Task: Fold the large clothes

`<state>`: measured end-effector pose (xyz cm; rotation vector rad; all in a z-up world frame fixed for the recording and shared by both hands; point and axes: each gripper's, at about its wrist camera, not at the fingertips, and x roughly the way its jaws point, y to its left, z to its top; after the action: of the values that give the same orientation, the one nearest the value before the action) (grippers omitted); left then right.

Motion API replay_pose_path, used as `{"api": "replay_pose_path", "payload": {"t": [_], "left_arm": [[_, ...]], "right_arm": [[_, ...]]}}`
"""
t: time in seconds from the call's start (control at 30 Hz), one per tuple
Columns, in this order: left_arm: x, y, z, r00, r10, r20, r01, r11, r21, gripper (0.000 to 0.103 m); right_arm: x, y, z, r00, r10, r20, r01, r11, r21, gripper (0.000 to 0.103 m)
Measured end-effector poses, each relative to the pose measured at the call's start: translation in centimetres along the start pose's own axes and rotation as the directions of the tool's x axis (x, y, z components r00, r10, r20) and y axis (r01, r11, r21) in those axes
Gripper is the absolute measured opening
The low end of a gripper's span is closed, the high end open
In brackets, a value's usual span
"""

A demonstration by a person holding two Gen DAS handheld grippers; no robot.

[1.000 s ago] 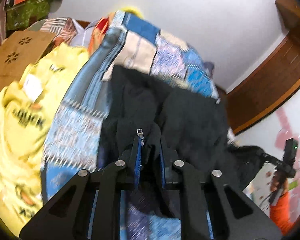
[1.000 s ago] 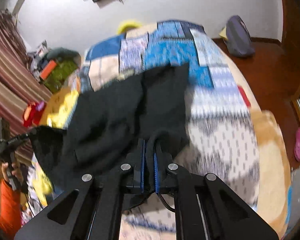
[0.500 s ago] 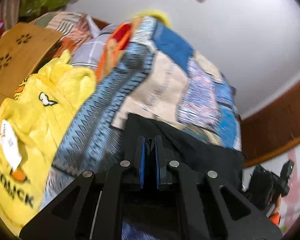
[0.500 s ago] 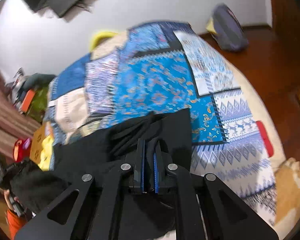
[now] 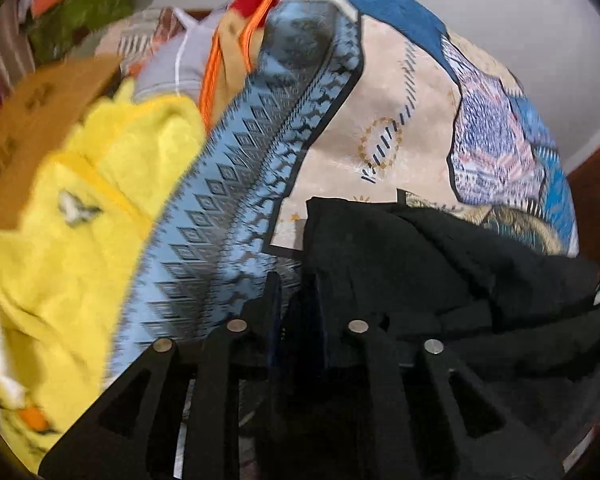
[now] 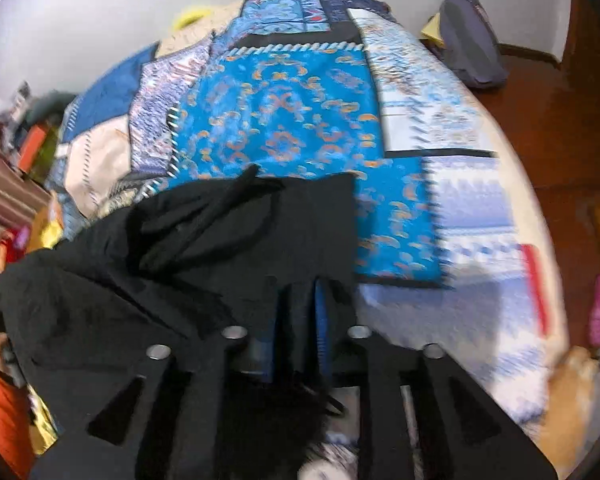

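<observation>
A large black garment (image 6: 220, 248) lies crumpled on a bed with a blue patchwork cover (image 6: 292, 120). My right gripper (image 6: 302, 300) is shut on the garment's near right edge, low over the bed. In the left wrist view the same black garment (image 5: 420, 264) spreads to the right. My left gripper (image 5: 298, 296) is shut on its near left edge, with black cloth between the blue pads. The bed cover (image 5: 228, 208) shows beside it.
A yellow garment (image 5: 80, 208) lies at the bed's left side next to a wooden board (image 5: 28, 128) and piled clothes. A grey bag (image 6: 472, 40) sits on the brown floor beyond the bed. A red strip (image 6: 536, 288) lies at the bed's right edge.
Both grippers have carried the black garment's edge forward and down onto the bed. The garment now lies lower and flatter, doubled over itself.
</observation>
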<state>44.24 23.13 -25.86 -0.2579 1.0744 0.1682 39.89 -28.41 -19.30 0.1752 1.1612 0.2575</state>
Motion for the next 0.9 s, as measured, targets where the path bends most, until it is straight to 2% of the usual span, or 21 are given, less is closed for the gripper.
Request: {"api": "replay_pose_path", "payload": {"t": [0.03,0.07,0.1,0.17,0.3,0.43,0.67,0.77,0.83,0.9], "left_arm": [[-0.9,-0.1,0.0,1.0,0.013,0.015,-0.013,1.0,0.021,0.024],[-2.3,0.0,-0.1,0.999,0.021,0.039,-0.023,0.999,0.04,0.032],[-3.5,0.0,-0.2,0.998,0.022,0.058,-0.025,0.999,0.048,0.041],[-6.6,0.2,-0.5,0.993,0.005,0.115,-0.011,0.998,0.054,0.047],[-11.3,-0.1,-1.7,0.984,-0.051,0.168,0.041,0.997,0.062,0.047],[-14.1,-1.8,-4.2,0.975,-0.12,0.186,0.102,0.99,0.102,0.049],[-13.9,-7.6,-9.5,0.969,-0.212,0.128,0.181,0.959,0.218,0.049],[-12.8,-10.2,-10.7,0.969,-0.215,0.119,0.177,0.946,0.271,0.049],[-11.2,-12.0,-11.0,0.972,-0.205,0.113,0.164,0.941,0.296,0.049],[-9.6,-13.0,-10.6,0.971,-0.218,0.093,0.184,0.939,0.289,0.049]], "right_arm": [[-0.7,-0.2,-0.1,0.999,-0.034,0.026,0.035,0.999,-0.007,0.033],[-2.2,-0.5,-0.4,0.995,-0.074,0.073,0.074,0.997,-0.006,0.036],[-3.3,-0.8,-0.7,0.992,-0.087,0.096,0.087,0.996,0.006,0.036],[-5.1,-1.3,-1.4,0.991,-0.082,0.109,0.079,0.996,0.033,0.036],[-9.2,0.1,-3.4,0.985,-0.053,0.163,0.051,0.999,0.018,0.036],[-11.9,4.4,-4.7,0.979,0.003,0.203,0.008,0.999,-0.052,0.036],[-11.5,12.4,-6.7,0.974,0.093,0.206,-0.05,0.978,-0.205,0.043],[-9.8,14.8,-7.3,0.977,0.125,0.171,-0.079,0.965,-0.251,0.044],[-7.6,16.3,-7.4,0.986,0.114,0.125,-0.076,0.957,-0.278,0.044],[-5.6,17.0,-7.2,0.991,0.085,0.099,-0.053,0.956,-0.287,0.044]]}}
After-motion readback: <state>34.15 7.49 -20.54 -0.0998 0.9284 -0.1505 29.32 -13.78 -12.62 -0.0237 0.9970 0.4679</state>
